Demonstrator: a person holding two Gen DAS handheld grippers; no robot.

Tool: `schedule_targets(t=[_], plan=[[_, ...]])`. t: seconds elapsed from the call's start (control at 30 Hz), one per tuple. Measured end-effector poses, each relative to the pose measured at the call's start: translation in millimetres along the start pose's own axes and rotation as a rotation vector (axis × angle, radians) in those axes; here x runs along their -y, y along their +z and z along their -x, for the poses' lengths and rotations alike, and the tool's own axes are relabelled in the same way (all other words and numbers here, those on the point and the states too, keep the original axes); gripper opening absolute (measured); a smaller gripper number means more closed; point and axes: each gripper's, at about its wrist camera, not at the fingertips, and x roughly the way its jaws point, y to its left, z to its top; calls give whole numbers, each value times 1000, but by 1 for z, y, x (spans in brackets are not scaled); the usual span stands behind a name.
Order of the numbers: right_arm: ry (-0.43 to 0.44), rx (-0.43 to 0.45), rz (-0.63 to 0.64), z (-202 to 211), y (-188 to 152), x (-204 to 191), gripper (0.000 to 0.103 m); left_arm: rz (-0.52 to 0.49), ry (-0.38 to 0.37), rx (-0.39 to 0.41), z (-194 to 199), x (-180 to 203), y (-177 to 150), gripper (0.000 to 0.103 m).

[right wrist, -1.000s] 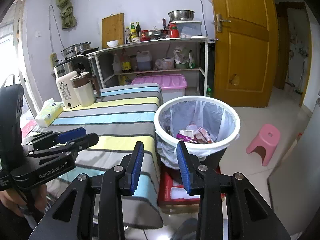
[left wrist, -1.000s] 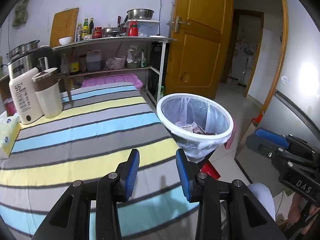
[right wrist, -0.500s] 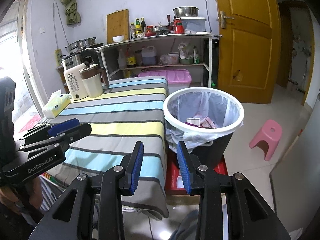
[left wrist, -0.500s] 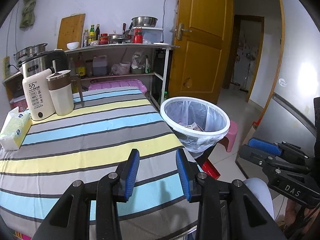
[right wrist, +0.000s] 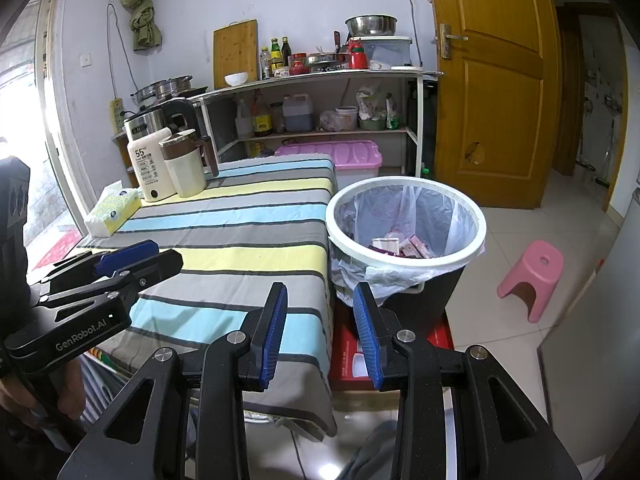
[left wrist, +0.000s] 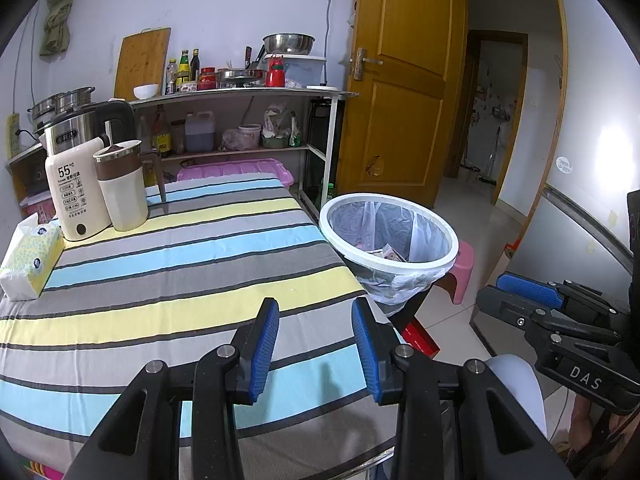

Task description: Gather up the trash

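Observation:
A white-rimmed trash bin (left wrist: 448, 256) lined with a clear bag stands at the table's right edge and holds wrappers (right wrist: 400, 245); it also shows in the right wrist view (right wrist: 476, 248). My left gripper (left wrist: 314, 312) is open and empty above the striped tablecloth (left wrist: 160, 280) near its front edge. My right gripper (right wrist: 320, 296) is open and empty, held back from the table's front right corner and the bin. Each gripper shows in the other's view: the right gripper (left wrist: 520, 292) and the left gripper (right wrist: 120, 260).
A white thermos (left wrist: 76, 196), a brown-lidded cup (left wrist: 122, 188) and a tissue pack (left wrist: 30, 260) stand at the table's far left. A kitchen shelf (left wrist: 240, 96), pink storage box (right wrist: 340, 156), pink stool (right wrist: 532, 276), red box (right wrist: 352, 356) under the bin, and wooden door (left wrist: 400, 92) surround.
Both grippers have drawn back and up from the table and bin, so more of the tablecloth shows. Both stay open and empty.

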Motion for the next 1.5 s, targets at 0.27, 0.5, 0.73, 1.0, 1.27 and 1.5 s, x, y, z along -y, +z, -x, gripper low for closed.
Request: schedule_targets(t=[0.27, 0.5, 0.73, 1.0, 1.27, 1.5], plan=[[-1, -1, 0, 0, 0, 0, 36, 0, -2, 0, 0, 0, 0, 38], [-1, -1, 0, 0, 0, 0, 36, 3, 1, -1, -1, -1, -1, 38], [-1, -2, 1, 0, 0, -1, 36, 8, 1, -3, -2, -3, -4, 38], [-2, -3, 2, 0, 0, -1, 36, 7, 1, -4, -2, -3, -3, 38], [-2, -2, 2, 0, 1, -1, 36, 7, 0, -4, -2, -3, -3, 38], [-2, -3, 3, 0, 0, -1, 36, 6, 5, -11, -2, -7, -5, 38]])
